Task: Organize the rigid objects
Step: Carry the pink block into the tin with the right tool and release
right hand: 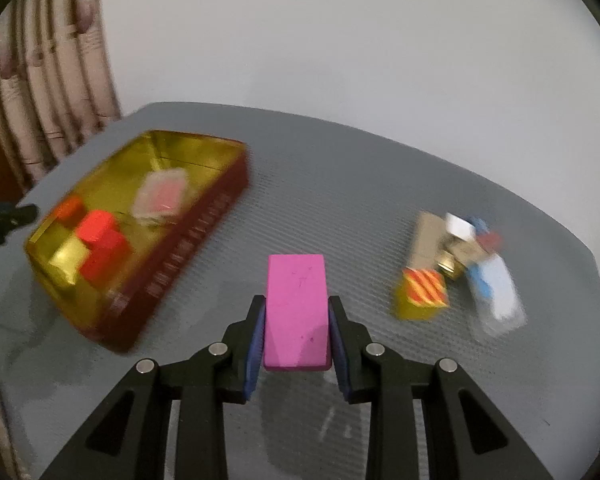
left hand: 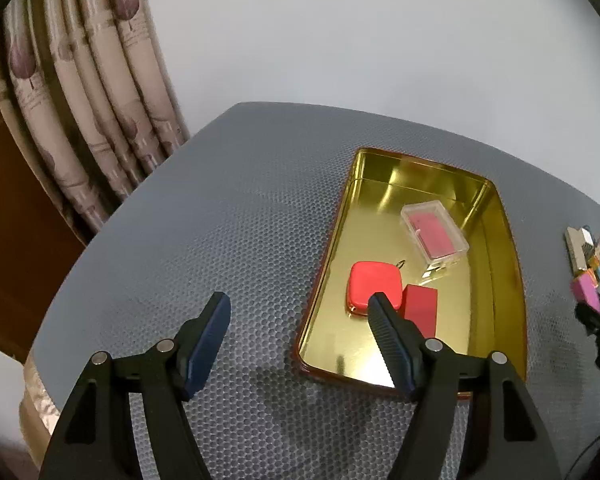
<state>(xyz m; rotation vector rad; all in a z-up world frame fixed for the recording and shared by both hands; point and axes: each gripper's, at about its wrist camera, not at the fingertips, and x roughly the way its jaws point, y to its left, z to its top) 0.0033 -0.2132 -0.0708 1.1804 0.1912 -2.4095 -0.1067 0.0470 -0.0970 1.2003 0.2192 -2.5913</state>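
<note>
- Fingers of right gripper clamp pink block above table.
- Left gripper: fingers apart, holding nothing, beside gold tin.

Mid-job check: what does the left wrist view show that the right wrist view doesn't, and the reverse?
Left wrist only: the open, empty left tool.

Right wrist only: a yellow cube with red-striped top beside the leftover pile.

Both: the gold metal tin holding a clear plastic case, a red rounded-square object and a red block; the pink rectangular block clamped in the right tool.
</note>
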